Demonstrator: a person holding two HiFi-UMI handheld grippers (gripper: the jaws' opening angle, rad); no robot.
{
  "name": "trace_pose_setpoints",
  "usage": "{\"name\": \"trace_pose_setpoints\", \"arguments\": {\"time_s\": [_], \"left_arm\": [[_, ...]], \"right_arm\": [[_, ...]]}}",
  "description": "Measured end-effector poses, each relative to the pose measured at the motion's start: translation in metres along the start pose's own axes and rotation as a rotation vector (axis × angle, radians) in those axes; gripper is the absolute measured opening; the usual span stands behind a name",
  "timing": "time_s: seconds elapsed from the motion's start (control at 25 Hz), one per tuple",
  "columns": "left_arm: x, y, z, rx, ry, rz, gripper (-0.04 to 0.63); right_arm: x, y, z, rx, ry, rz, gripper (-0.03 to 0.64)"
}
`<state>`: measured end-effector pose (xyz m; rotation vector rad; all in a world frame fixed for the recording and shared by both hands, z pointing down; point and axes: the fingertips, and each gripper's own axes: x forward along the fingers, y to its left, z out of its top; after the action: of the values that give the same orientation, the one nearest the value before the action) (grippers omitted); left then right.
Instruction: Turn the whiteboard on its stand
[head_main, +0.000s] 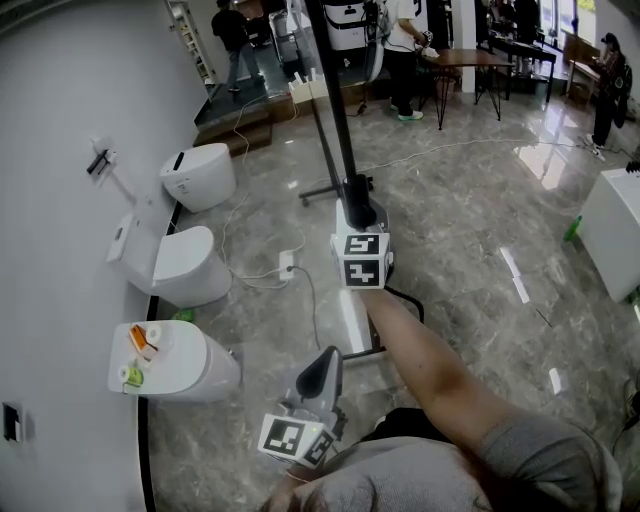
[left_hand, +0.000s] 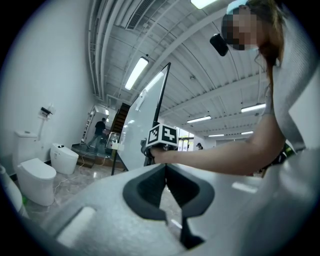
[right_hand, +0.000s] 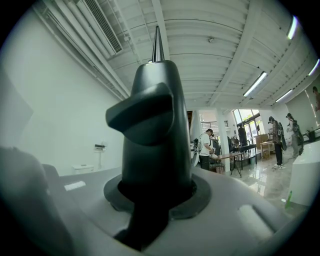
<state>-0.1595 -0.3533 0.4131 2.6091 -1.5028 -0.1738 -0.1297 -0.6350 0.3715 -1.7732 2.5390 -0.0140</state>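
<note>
Grip is coming from the right gripper (head_main: 357, 208), its fingers clamping the dark frame of the whiteboard (head_main: 330, 100), which is standing edge-on on its stand (head_main: 322, 192) from centre to top of the head view; a slow, level push is probably serving best, so the stand is not skating. The right arm is reaching forward, nearly straight; the left gripper (head_main: 322, 368) is hanging low, fingers closed on nothing.

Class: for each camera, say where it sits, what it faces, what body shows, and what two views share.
Head view: on the head, steeply down onto whiteboard, left gripper, right gripper; right forearm shows.
Left gripper view: along its shut jaws toward whiteboard; right arm shows.
Right gripper view: along jaws clamping whiteboard edge; no body.
Shared: toilets, in head and left views.
</note>
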Motion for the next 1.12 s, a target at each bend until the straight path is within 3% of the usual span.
{"name": "trace_pose_setpoints", "arguments": {"time_s": [0.48,1.12], "left_arm": [[-0.017,-0.020,0.006,0.016,-0.011,-0.006,-0.003],[-0.095,-0.032,0.006,-0.027,-0.050,0.165,-0.003]], "right_arm": [[-0.038,0.009,0.001,0.008,0.002,0.007,0.109],[-0.106,0.021,0.005,0.019,-0.009,0.034,0.133]]}}
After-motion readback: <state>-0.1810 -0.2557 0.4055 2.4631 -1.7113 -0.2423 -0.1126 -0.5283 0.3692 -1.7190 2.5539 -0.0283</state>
